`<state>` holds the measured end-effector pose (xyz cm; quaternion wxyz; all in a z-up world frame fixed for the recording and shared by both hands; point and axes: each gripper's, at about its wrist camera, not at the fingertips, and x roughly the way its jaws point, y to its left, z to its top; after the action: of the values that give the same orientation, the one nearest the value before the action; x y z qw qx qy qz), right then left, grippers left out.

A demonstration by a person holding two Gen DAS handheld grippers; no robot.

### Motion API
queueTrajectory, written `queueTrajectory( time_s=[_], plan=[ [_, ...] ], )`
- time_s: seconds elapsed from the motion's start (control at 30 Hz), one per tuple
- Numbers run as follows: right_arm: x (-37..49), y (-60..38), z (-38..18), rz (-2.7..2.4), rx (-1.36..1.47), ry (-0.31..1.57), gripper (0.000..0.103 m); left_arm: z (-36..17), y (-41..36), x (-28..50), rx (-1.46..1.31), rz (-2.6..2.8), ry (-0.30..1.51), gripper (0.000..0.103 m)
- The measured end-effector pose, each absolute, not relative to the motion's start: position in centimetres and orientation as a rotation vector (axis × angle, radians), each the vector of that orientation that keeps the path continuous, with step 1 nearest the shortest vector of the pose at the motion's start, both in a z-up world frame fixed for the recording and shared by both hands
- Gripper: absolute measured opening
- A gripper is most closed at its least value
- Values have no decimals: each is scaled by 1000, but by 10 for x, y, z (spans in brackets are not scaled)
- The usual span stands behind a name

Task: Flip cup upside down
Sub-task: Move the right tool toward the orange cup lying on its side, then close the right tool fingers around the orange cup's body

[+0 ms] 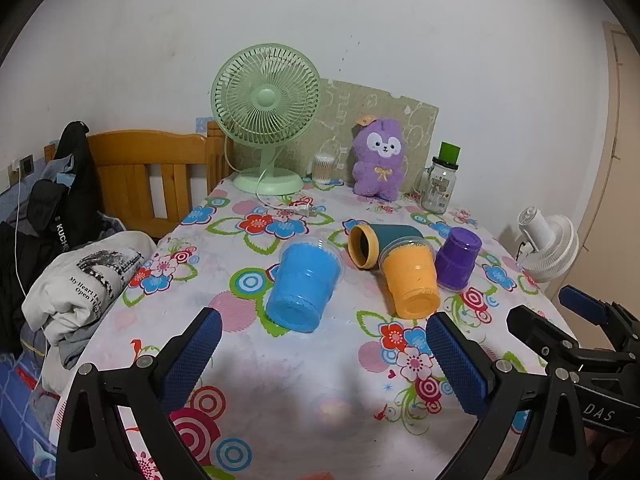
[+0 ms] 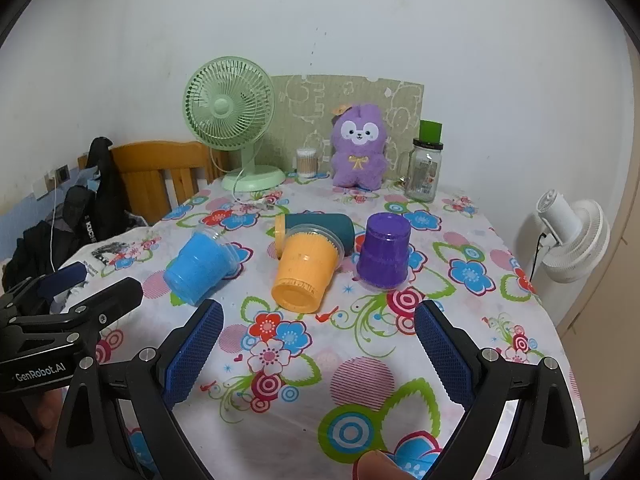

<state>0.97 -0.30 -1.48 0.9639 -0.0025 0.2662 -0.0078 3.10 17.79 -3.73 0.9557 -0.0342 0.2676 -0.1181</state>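
Observation:
A blue cup (image 1: 302, 284) (image 2: 200, 270) lies on its side on the floral tablecloth, base toward me. An orange cup (image 1: 414, 278) (image 2: 308, 272) also lies on its side, its rim against a teal-and-yellow tube (image 1: 376, 242) (image 2: 320, 224). A purple cup (image 1: 458, 258) (image 2: 384, 252) stands upside down. My left gripper (image 1: 324, 356) is open and empty, short of the blue cup. My right gripper (image 2: 318, 354) is open and empty, short of the orange cup. Each gripper shows at the other view's edge: the right one (image 1: 560, 320), the left one (image 2: 92, 288).
At the table's back stand a green desk fan (image 1: 266, 120) (image 2: 230, 120), a purple plush toy (image 1: 380, 158) (image 2: 358, 146), a cotton-swab jar (image 1: 322, 168) and a glass jar (image 1: 438, 184) (image 2: 424, 172). Clothes and a wooden bedframe (image 1: 140, 176) are left; a white fan (image 2: 572, 240) is right.

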Motion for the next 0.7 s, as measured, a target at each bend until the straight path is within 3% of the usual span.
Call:
queueTrajectory(
  time_s=[0.7],
  plan=[
    [95,1,-47,17,2,715,97,-69,184,97,-42,-245,696,103]
  ],
)
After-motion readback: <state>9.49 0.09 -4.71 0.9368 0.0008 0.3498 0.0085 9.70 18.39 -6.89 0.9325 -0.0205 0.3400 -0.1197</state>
